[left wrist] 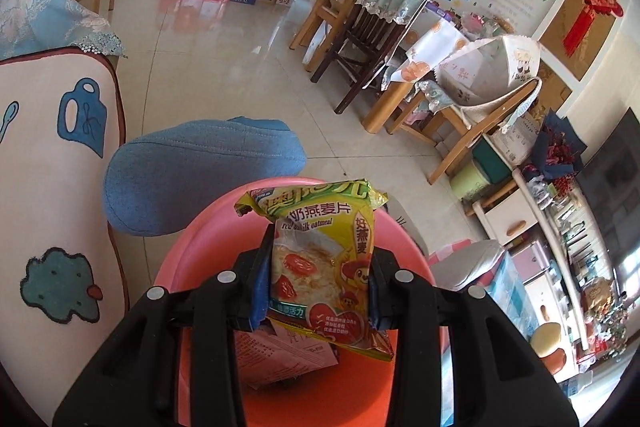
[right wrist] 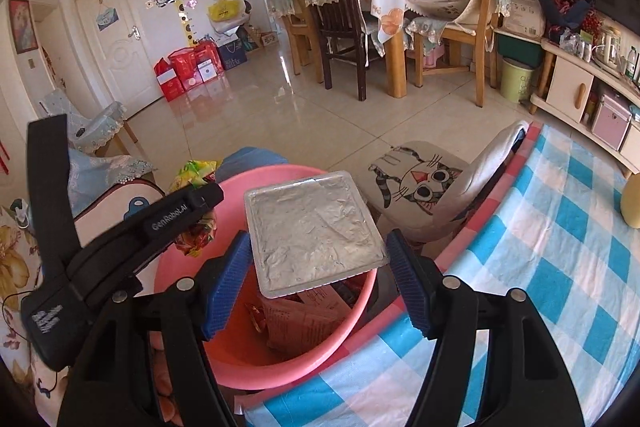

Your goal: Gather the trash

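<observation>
Pink basin (right wrist: 280, 367) at table (right wrist: 560, 267) edge holds trash; above it, right gripper (right wrist: 318, 267) fingers spread beside stiff, light foil tray (right wrist: 316, 235), left gripper (left wrist: 318, 291) fingers pinching crinkly, slippery oatmeal packet (left wrist: 324, 259) mid-body.

The oatmeal packet (left wrist: 325, 267) hides most of the pink basin (left wrist: 192, 251) interior. The foil tray (right wrist: 316, 235) covers part of the printed paper (right wrist: 304, 323) below; its text is illegible. The desk (right wrist: 560, 267) runs off the frame edge.
</observation>
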The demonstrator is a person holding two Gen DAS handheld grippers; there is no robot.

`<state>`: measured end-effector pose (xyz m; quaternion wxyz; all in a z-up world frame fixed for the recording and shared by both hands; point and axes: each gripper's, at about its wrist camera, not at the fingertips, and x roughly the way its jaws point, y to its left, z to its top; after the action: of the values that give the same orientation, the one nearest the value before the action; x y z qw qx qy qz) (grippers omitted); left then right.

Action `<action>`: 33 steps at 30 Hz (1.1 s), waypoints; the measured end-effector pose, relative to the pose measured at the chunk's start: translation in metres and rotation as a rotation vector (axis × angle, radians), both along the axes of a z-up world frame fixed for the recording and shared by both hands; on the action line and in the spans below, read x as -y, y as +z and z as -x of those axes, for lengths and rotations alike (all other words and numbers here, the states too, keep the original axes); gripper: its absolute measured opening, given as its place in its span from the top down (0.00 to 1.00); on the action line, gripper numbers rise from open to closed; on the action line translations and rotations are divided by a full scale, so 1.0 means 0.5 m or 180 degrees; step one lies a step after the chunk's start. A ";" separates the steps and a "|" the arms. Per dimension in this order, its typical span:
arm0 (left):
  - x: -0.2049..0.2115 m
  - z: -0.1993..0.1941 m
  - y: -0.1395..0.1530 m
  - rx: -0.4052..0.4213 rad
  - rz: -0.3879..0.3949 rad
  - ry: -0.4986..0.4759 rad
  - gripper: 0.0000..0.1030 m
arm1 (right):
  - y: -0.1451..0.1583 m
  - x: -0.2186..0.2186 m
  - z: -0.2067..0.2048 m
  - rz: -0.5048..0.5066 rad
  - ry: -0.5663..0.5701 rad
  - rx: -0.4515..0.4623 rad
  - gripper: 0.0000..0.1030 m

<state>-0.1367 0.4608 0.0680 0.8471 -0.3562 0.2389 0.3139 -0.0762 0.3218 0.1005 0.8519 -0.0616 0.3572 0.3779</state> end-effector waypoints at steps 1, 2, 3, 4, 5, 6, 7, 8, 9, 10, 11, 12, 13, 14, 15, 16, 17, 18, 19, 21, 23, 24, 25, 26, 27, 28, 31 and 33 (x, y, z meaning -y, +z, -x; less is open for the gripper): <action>0.000 -0.003 -0.003 -0.0044 0.0009 -0.0002 0.62 | -0.005 0.003 -0.003 0.0001 -0.0034 -0.0016 0.31; -0.001 -0.005 -0.004 -0.0064 0.0021 -0.0002 0.56 | -0.007 0.009 -0.001 -0.0028 -0.0049 -0.0029 0.31; -0.001 -0.005 -0.007 -0.0090 0.0023 0.0006 0.52 | -0.007 0.020 0.000 -0.0067 -0.0084 -0.0025 0.31; 0.000 -0.005 -0.006 -0.0118 0.0000 0.0030 0.45 | -0.006 0.030 0.001 -0.0086 -0.0131 -0.0008 0.29; 0.003 -0.004 -0.004 -0.0133 -0.0046 0.0054 0.40 | -0.005 0.042 0.001 -0.0097 -0.0189 0.0013 0.25; 0.007 -0.004 0.000 -0.0135 -0.0103 0.0069 0.37 | -0.005 0.057 0.003 -0.0117 -0.0246 0.0027 0.24; 0.014 -0.005 0.004 -0.0145 -0.0180 0.0072 0.32 | -0.004 0.072 0.003 -0.0140 -0.0296 0.0025 0.23; 0.020 -0.008 0.008 -0.0170 -0.0251 0.0069 0.25 | -0.003 0.083 0.004 -0.0149 -0.0334 0.0020 0.22; 0.025 -0.009 0.010 -0.0184 -0.0311 0.0067 0.22 | -0.003 0.097 0.004 -0.0151 -0.0397 0.0019 0.21; 0.031 -0.010 0.013 -0.0178 -0.0362 0.0056 0.19 | -0.003 0.110 0.006 -0.0143 -0.0458 0.0030 0.17; 0.036 -0.012 0.015 -0.0166 -0.0392 0.0032 0.17 | -0.003 0.121 0.007 -0.0138 -0.0508 0.0049 0.14; 0.039 -0.013 0.016 -0.0166 -0.0415 0.0012 0.15 | -0.004 0.135 0.009 -0.0133 -0.0566 0.0069 0.14; 0.045 -0.015 0.018 -0.0180 -0.0456 -0.0010 0.11 | -0.005 0.147 0.010 -0.0123 -0.0613 0.0079 0.14; 0.049 -0.016 0.021 -0.0193 -0.0496 -0.0029 0.10 | -0.006 0.156 0.011 -0.0109 -0.0651 0.0083 0.14; 0.057 -0.019 0.025 -0.0204 -0.0553 -0.0064 0.10 | -0.008 0.168 0.012 -0.0077 -0.0707 0.0092 0.14; 0.063 -0.023 0.030 -0.0201 -0.0606 -0.0102 0.09 | -0.010 0.179 0.013 -0.0047 -0.0759 0.0096 0.14; 0.072 -0.024 0.034 -0.0187 -0.0652 -0.0134 0.06 | -0.013 0.189 0.016 -0.0028 -0.0793 0.0098 0.14; 0.082 -0.027 0.039 -0.0186 -0.0720 -0.0180 0.05 | -0.014 0.198 0.019 -0.0017 -0.0810 0.0099 0.14; 0.092 -0.030 0.042 -0.0183 -0.0789 -0.0225 0.04 | -0.015 0.207 0.022 -0.0004 -0.0832 0.0107 0.14; 0.116 -0.036 0.051 -0.0177 -0.0933 -0.0330 0.04 | -0.017 0.225 0.031 0.0042 -0.0881 0.0153 0.14; 0.142 -0.044 0.056 -0.0187 -0.1069 -0.0427 0.04 | -0.017 0.242 0.042 0.0082 -0.0916 0.0219 0.14; 0.153 -0.046 0.059 -0.0188 -0.1129 -0.0466 0.04 | -0.017 0.252 0.046 0.0099 -0.0935 0.0253 0.14; 0.166 -0.048 0.062 -0.0187 -0.1188 -0.0507 0.04 | -0.018 0.259 0.048 0.0110 -0.0952 0.0279 0.14; 0.179 -0.050 0.065 -0.0182 -0.1255 -0.0558 0.04 | -0.017 0.267 0.054 0.0120 -0.0971 0.0308 0.14; 0.190 -0.052 0.067 -0.0174 -0.1301 -0.0601 0.04 | -0.015 0.277 0.060 0.0131 -0.0996 0.0341 0.14; 0.203 -0.054 0.070 -0.0163 -0.1355 -0.0649 0.04 | -0.015 0.286 0.063 0.0141 -0.1016 0.0363 0.14; 0.236 -0.055 0.074 -0.0128 -0.1471 -0.0759 0.04 | -0.013 0.315 0.072 0.0176 -0.1091 0.0406 0.13; 0.256 -0.056 0.077 -0.0086 -0.1502 -0.0850 0.04 | -0.012 0.335 0.077 0.0183 -0.1144 0.0414 0.12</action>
<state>-0.1089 0.3328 0.1063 0.9373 -0.1100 0.2152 0.2512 -0.1149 0.1544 0.0947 0.9249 -0.0454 0.3173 0.2046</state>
